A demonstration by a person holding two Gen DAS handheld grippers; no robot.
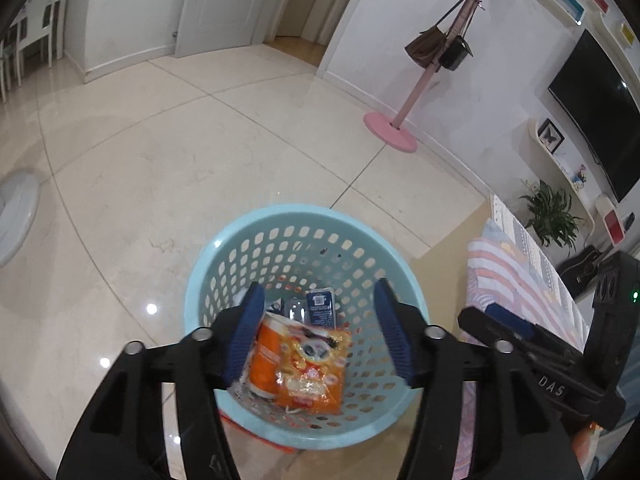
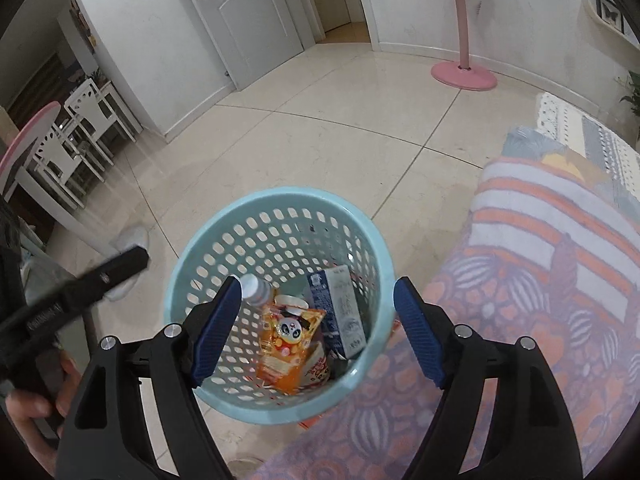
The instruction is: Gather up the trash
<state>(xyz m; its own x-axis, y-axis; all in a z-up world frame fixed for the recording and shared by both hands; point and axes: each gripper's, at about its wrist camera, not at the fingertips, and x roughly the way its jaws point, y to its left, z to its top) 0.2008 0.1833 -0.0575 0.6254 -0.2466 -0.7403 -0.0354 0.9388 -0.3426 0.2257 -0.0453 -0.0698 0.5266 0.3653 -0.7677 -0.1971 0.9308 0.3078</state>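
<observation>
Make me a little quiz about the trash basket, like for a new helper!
1. True or false: the basket is blue and stands on the floor.
2. What lies on top in it: A) the orange packet, B) a banana, C) a shoe?
3. Fill in: both the left tool and the right tool are ____ above the basket.

Key: 1 true; 2 A; 3 open. A carton and a bottle lie in there too.

Bright, glare on floor (image 1: 152, 308), fisheye-warped edges
</observation>
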